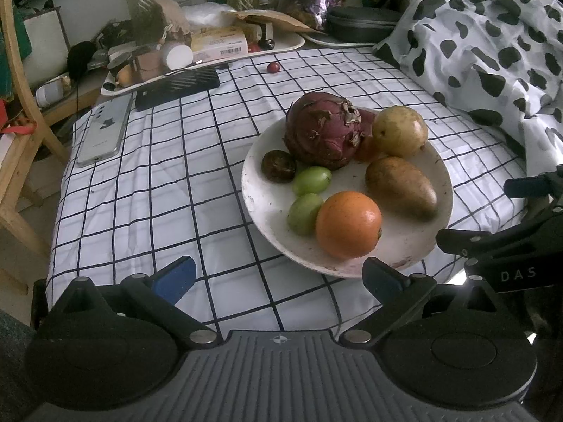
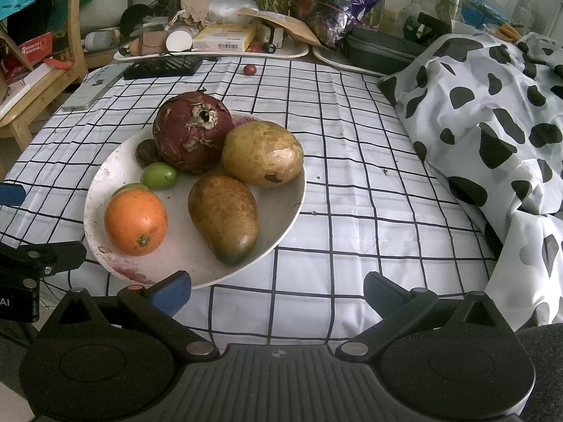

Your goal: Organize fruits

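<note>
A white plate [image 1: 440,172] [image 2: 105,172] on the checked cloth holds a dark red pomegranate [image 1: 322,133] [image 2: 191,133], two yellow-brown mangoes [image 1: 399,186] [image 2: 223,218], an orange [image 1: 348,223] [image 2: 135,221], two green fruits [image 1: 311,179] [image 2: 158,175] and a small dark fruit [image 1: 278,164]. A small red fruit [image 1: 273,67] [image 2: 250,69] lies alone on the cloth far behind. My left gripper [image 1: 279,279] is open and empty just before the plate's near rim. My right gripper [image 2: 278,290] is open and empty at the plate's near right edge.
A cow-print cloth heap [image 2: 492,112] fills the right side. Cluttered trays [image 2: 211,49], a black case [image 2: 380,49] and a dark grille [image 1: 177,86] line the back. A phone [image 1: 103,130] lies at the left. A wooden chair [image 1: 17,105] stands beyond the left edge.
</note>
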The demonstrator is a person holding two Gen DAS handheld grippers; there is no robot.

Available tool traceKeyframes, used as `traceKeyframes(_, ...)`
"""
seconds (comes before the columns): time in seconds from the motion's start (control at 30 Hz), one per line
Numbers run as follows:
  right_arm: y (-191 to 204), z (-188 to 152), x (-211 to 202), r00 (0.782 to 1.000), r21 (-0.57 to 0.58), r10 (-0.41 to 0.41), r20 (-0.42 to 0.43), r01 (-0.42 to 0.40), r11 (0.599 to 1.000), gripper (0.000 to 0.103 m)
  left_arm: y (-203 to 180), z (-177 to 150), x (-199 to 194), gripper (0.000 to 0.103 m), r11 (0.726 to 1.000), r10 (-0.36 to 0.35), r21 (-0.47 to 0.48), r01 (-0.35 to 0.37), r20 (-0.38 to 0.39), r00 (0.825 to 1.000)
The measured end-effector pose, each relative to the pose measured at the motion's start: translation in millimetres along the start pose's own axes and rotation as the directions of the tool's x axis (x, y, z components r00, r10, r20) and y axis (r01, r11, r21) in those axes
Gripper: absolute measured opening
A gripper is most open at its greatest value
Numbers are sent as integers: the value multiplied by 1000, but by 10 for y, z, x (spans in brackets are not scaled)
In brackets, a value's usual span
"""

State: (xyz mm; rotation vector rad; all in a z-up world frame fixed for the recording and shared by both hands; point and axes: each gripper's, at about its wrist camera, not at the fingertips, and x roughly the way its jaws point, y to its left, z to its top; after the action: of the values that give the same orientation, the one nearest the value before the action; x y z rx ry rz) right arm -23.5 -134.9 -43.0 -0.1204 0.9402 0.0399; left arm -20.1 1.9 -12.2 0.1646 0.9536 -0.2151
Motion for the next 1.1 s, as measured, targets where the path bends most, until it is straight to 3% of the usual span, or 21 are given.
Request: traceKeyframes(1.1,13,-1,9,1000,-1,-2,-1,2,1000,103,24,6,-6,103,1000,7,0,-7,0,1000)
